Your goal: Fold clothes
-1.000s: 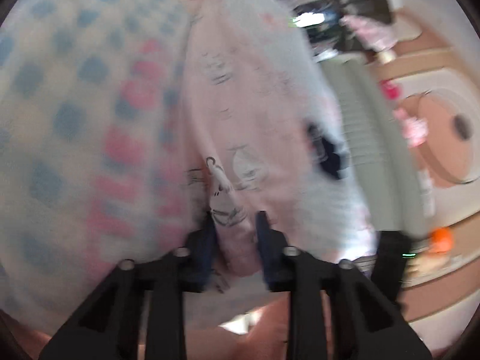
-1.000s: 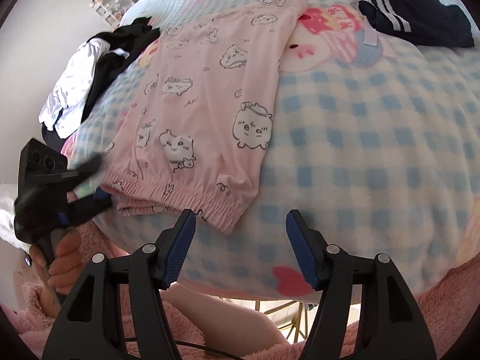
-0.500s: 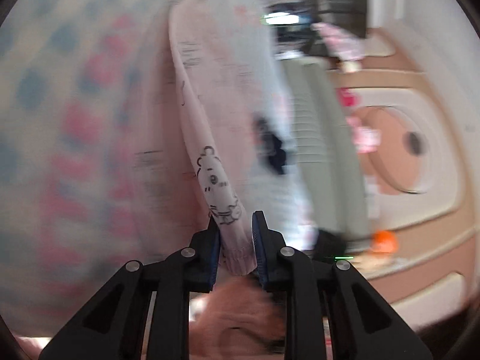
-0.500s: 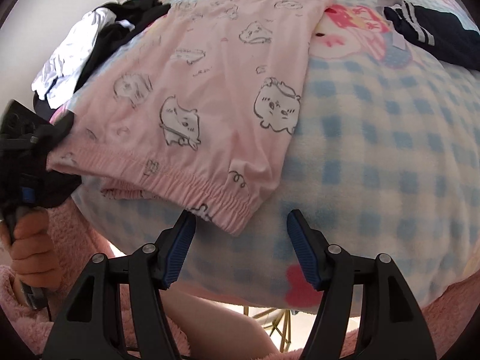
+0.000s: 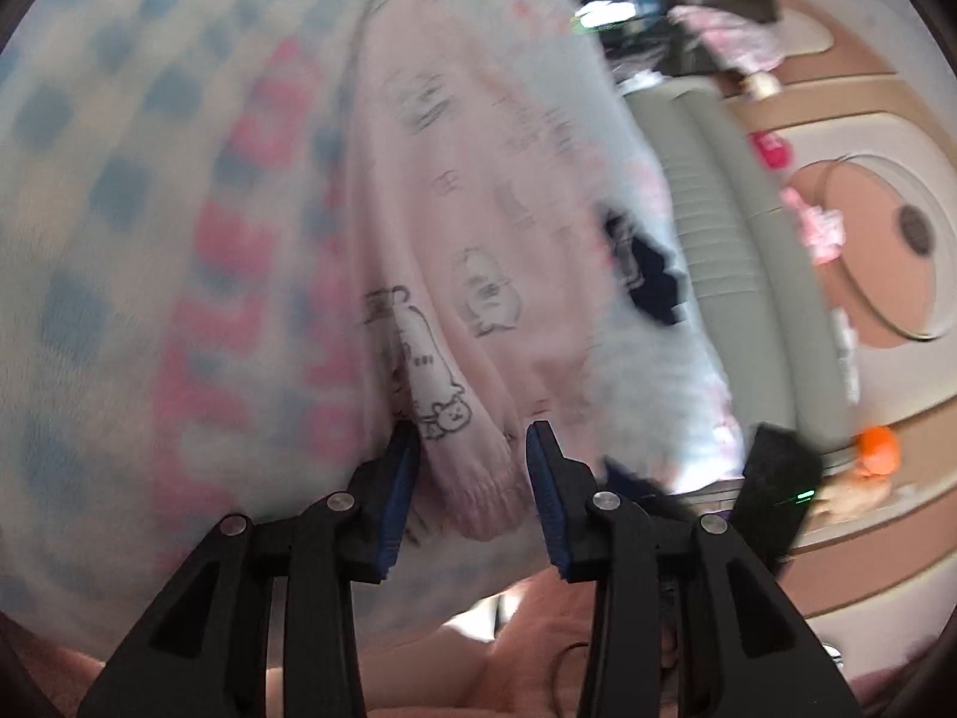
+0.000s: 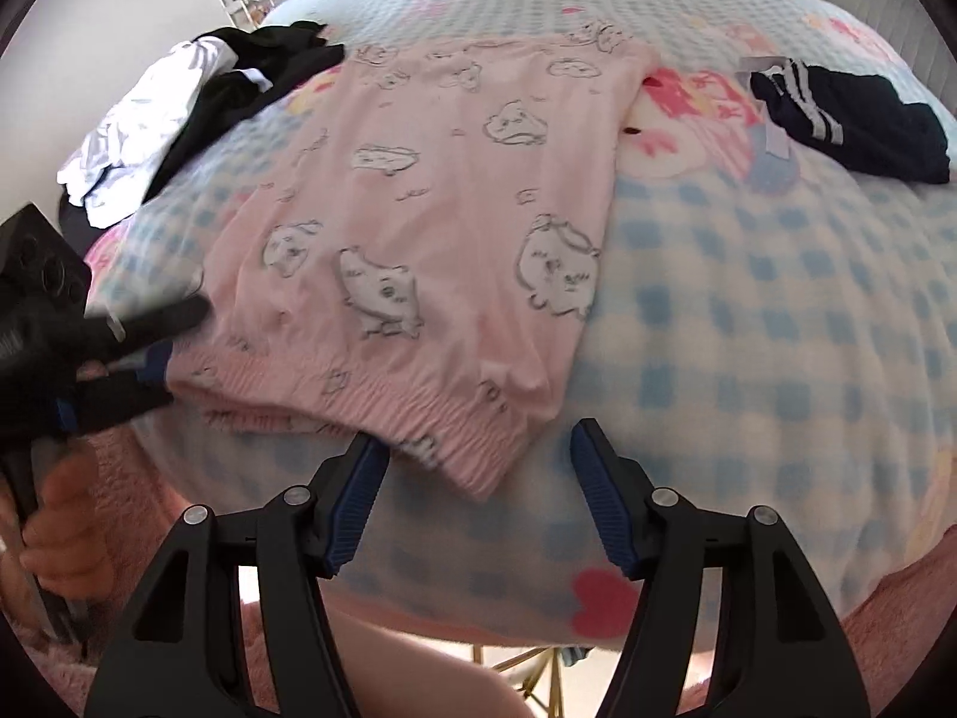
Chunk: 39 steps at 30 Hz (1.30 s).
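Pink trousers (image 6: 430, 251) with a printed cartoon-animal pattern lie flat on a bed (image 6: 747, 311) covered by a blue-and-white checked blanket with pink figures. The elastic waistband (image 6: 383, 413) lies at the near edge of the bed, one corner hanging slightly over it.

Right gripper (image 6: 478, 496): jaws apart, holding nothing, set just short of the waistband corner, which sits between the fingertips in the view. No contact can be confirmed.

Left gripper (image 5: 472, 478): jaws apart. A bunched end of the waistband lies between them in the left wrist view; that view is blurred, so contact with the pads cannot be told. In the right wrist view the same gripper (image 6: 137, 353) appears at the left end of the waistband, held by a hand (image 6: 54, 532).

Other items on the bed: a dark garment (image 6: 861, 113) with white stripes to the far right, well apart from the trousers, and a pile of black and white clothes (image 6: 179, 102) at the far left, near the trousers' far end.
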Each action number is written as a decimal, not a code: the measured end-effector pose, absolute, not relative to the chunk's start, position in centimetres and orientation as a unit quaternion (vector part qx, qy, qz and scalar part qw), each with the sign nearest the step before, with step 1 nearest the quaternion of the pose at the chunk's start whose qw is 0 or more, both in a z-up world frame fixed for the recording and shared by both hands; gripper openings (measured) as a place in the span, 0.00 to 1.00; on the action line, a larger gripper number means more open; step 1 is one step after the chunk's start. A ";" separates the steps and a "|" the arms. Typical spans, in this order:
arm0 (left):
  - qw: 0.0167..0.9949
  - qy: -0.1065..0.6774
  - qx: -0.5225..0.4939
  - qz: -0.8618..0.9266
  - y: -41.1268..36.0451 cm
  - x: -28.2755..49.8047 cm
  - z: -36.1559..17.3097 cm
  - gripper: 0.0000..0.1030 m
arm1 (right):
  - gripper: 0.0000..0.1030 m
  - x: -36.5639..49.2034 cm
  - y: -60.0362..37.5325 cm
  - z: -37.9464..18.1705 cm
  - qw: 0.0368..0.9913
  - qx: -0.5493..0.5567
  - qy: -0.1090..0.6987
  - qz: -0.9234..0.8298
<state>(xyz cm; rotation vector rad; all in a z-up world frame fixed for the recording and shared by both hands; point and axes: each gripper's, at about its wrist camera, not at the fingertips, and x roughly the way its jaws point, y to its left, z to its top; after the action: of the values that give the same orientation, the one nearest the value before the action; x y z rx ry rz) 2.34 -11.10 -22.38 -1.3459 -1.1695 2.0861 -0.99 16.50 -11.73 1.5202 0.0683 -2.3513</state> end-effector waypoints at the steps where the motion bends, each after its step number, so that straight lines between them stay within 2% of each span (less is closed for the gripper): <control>1: 0.197 -0.430 -0.472 0.744 -11.3 2.6 -22.3 0.38 | 0.62 -0.9 16.8 -11.7 0.162 0.543 0.024 -0.824; 4: 0.197 -0.444 -0.433 0.760 -13.3 4.3 -20.8 0.53 | 0.61 -0.4 17.6 -11.2 0.138 0.570 0.024 -0.810; 7: 0.197 -0.454 -0.412 0.765 -14.3 4.9 -20.5 0.54 | 0.61 -0.4 18.5 -10.2 0.144 0.570 -0.003 -0.809; 10: 0.186 -0.446 -0.456 0.748 -13.1 3.7 -22.2 0.54 | 0.62 -0.9 19.4 -8.6 0.176 0.547 -0.051 -0.817; 13: 0.202 -0.460 -0.458 0.734 -12.8 3.3 -22.8 0.53 | 0.62 -1.7 19.4 -9.0 0.162 0.558 -0.045 -0.813; 17: 0.209 -0.529 -0.426 0.704 -14.8 4.0 -23.6 0.53 | 0.58 -2.7 19.1 -9.9 0.136 0.577 -0.027 -0.805; 19: 0.195 -0.534 -0.422 0.706 -15.5 4.4 -23.8 0.53 | 0.58 -2.7 19.6 -10.1 0.164 0.581 -0.073 -0.794; 21: 0.188 -0.505 -0.444 0.716 -14.7 3.6 -23.9 0.54 | 0.58 -2.8 20.1 -10.3 0.194 0.582 -0.118 -0.781; 25: 0.173 -0.445 -0.479 0.736 -12.9 2.2 -24.0 0.55 | 0.60 -3.4 18.8 -11.7 0.234 0.589 -0.139 -0.761; 26: 0.173 -0.437 -0.480 0.741 -12.5 1.9 -23.8 0.53 | 0.56 -3.3 18.5 -12.2 0.234 0.593 -0.141 -0.757; 27: 0.173 -0.424 -0.482 0.747 -12.3 1.8 -23.5 0.50 | 0.48 -3.2 18.1 -12.7 0.233 0.598 -0.143 -0.753; 28: 0.172 -0.410 -0.483 0.754 -12.1 1.8 -23.1 0.33 | 0.38 -3.1 17.7 -13.3 0.233 0.602 -0.145 -0.750; 29: 0.168 -0.388 -0.478 0.770 -12.1 2.0 -22.3 0.19 | 0.33 -2.9 17.4 -13.1 0.238 0.598 -0.145 -0.752; 32: 0.181 -0.375 -0.449 0.790 -12.6 3.8 -20.2 0.12 | 0.19 -2.1 16.8 -11.3 0.254 0.569 -0.127 -0.772; 34: 0.197 -0.378 -0.425 0.798 -12.9 4.7 -18.5 0.12 | 0.18 -1.5 16.7 -9.4 0.267 0.549 -0.115 -0.784; 39: 0.201 -0.359 -0.441 0.798 -12.7 4.4 -16.8 0.11 | 0.17 -0.1 17.2 -5.3 0.295 0.518 -0.105 -0.796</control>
<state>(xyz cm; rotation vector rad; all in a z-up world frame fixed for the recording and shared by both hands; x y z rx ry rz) 4.44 -12.68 -16.76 -1.2317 -1.0022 2.2279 -0.12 17.22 -5.27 1.3777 -0.2796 -2.1198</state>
